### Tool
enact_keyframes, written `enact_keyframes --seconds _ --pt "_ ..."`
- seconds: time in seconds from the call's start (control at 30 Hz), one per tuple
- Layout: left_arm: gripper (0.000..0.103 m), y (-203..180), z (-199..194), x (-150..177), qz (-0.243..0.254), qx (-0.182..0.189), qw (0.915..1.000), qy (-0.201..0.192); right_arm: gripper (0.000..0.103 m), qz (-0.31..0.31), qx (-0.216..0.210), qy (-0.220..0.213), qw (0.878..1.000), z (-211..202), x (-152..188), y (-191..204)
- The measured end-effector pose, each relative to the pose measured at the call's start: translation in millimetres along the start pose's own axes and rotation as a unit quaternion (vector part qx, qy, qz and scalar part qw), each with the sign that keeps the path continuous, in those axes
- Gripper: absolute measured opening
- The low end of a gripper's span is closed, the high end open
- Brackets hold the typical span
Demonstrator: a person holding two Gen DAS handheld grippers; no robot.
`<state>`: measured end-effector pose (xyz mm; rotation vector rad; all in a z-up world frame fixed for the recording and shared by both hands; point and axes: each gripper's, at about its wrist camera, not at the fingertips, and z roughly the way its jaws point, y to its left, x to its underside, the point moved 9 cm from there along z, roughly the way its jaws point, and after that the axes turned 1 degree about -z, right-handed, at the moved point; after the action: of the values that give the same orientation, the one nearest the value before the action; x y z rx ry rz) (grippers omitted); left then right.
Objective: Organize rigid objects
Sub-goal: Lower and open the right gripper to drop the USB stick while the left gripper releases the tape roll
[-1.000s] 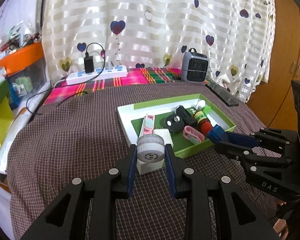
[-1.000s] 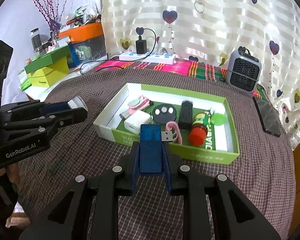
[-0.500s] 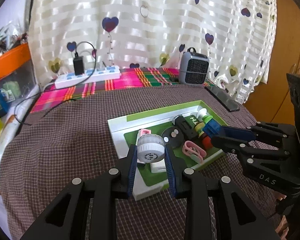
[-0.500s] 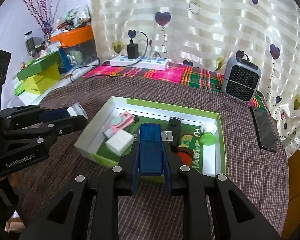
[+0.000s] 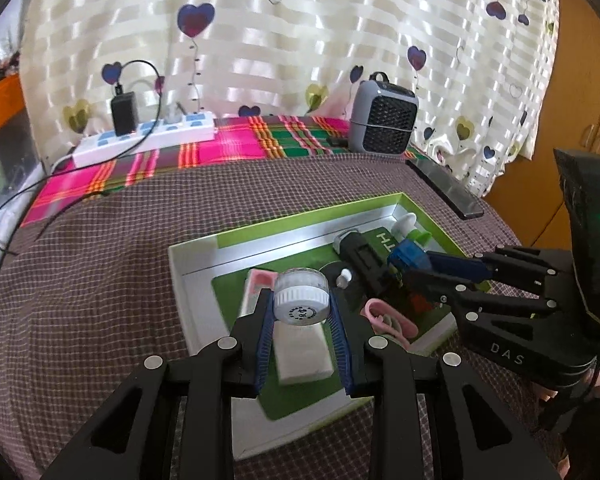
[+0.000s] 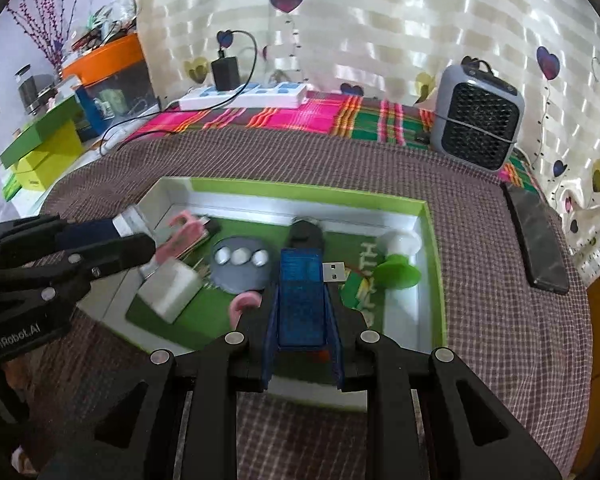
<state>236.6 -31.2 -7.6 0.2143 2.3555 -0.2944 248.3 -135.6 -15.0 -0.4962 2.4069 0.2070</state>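
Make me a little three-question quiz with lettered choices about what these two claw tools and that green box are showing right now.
1. Where does the small grey fan heater stand?
A. inside the green box
B. on the table by the curtain, beyond the box
C. on top of the power strip

2. How many pale buttons show on the round grey remote?
A. one
B. three
C. five

3. What is the right gripper doing?
A. closed on a blue USB stick
B. open and empty
C. closed on a white jar

Answers: 1 B, it sits at the curtain, behind the green box. 2 B, three pale dots lie in a row. 3 A, the blue stick sits between its fingers above the box; the left gripper has the white-capped jar.
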Motion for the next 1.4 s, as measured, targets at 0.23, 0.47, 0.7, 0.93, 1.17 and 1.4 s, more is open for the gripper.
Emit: enact_keyframes --seconds 0.23,0.47,0.7,0.93,1.17,1.4 --pt "0.026 -13.3 17.0 -1.5 0.012 0.004 0.9999 0.01 0.023 0.009 0.009 0.003 1.0 6.2 -6.8 -15.7" --pt "0.026 -17.9 30.5 2.5 0.02 0.002 0.9995 0.024 0.023 0.0 0.01 0.007 1.0 13.3 -15.7 -19.2" --pt "0.026 -20.3 39.5 6.4 0.024 -0.002 0.9991 0.034 0.023 0.001 0.01 0.014 1.0 26.2 -27.6 -22.2" --pt "0.026 -19.7 44.0 6.2 0.026 -0.002 0.999 0.036 0.023 0.002 0.003 0.04 0.999 45.6 -26.0 -26.2" --pt "0.026 -20.7 46.0 4.6 0.029 -0.003 0.9989 0.037 0.023 0.001 0.005 0.049 0.999 55.7 -22.9 -27.5" --pt "0.026 -19.4 47.8 4.4 0.029 -0.004 0.9989 0.036 0.023 0.003 0.006 0.048 0.999 59.5 -23.7 -28.7"
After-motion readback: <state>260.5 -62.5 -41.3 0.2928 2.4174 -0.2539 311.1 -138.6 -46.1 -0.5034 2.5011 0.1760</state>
